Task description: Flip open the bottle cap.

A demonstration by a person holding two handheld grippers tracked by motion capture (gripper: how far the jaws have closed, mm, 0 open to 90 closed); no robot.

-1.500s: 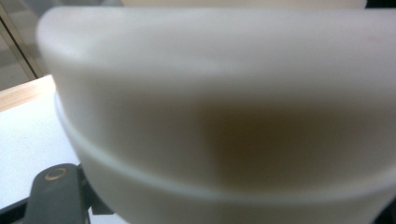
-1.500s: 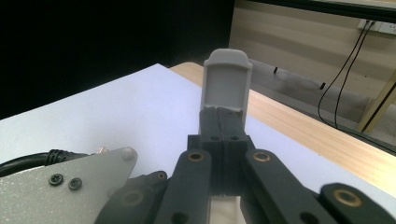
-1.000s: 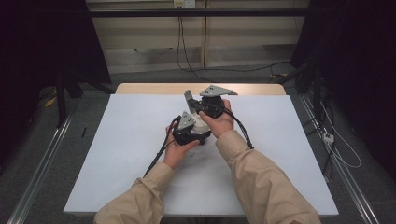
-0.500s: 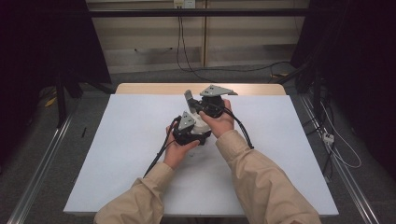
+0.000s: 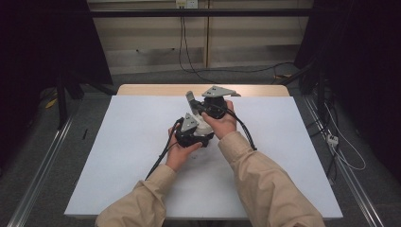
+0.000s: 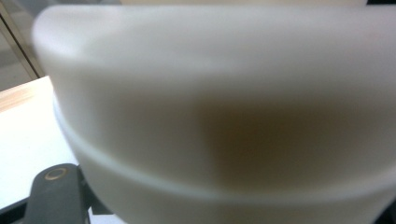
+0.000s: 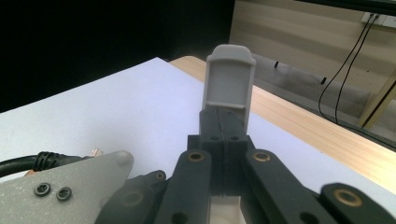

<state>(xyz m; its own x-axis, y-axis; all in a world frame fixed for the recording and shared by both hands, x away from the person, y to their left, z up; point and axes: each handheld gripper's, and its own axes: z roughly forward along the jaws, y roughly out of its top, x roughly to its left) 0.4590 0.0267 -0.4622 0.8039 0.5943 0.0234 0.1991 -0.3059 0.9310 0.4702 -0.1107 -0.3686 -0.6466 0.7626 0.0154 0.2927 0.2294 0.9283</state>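
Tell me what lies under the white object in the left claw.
Under the white object a bare strip of white table shows; the object itself covers the rest beneath it.

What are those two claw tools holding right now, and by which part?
The right gripper is shut on nothing. The left gripper appears to clamp a white container, blurred against its camera; which part it grips cannot be told.

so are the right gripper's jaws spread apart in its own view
No, the right gripper has its two black jaws pressed together with no gap, their grey pads closed above the white table.
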